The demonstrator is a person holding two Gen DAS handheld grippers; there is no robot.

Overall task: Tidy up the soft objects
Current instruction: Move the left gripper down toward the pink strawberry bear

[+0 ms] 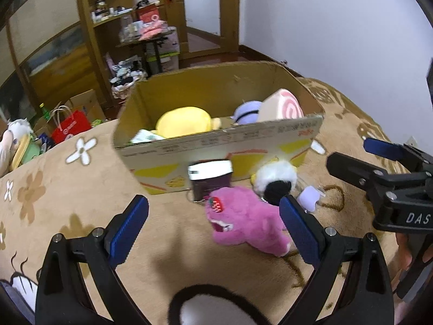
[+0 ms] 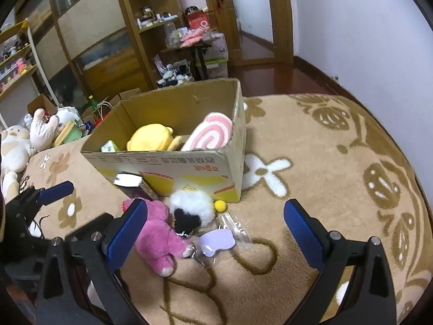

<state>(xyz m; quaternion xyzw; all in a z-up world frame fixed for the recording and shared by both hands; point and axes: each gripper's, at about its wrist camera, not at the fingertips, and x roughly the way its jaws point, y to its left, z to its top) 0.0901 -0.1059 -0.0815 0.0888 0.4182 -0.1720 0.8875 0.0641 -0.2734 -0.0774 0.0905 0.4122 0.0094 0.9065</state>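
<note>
while both grippers hang spread and empty, the pink plush bear [image 1: 243, 219] lies just ahead of the left gripper [image 1: 213, 227], toward its right finger; next, probably centre, clamp, lift it into the cardboard box [image 1: 216, 146].

Dim warm indoor light, soft shadows, motion blur on toys, heavy fisheye bending, dark corners
</note>
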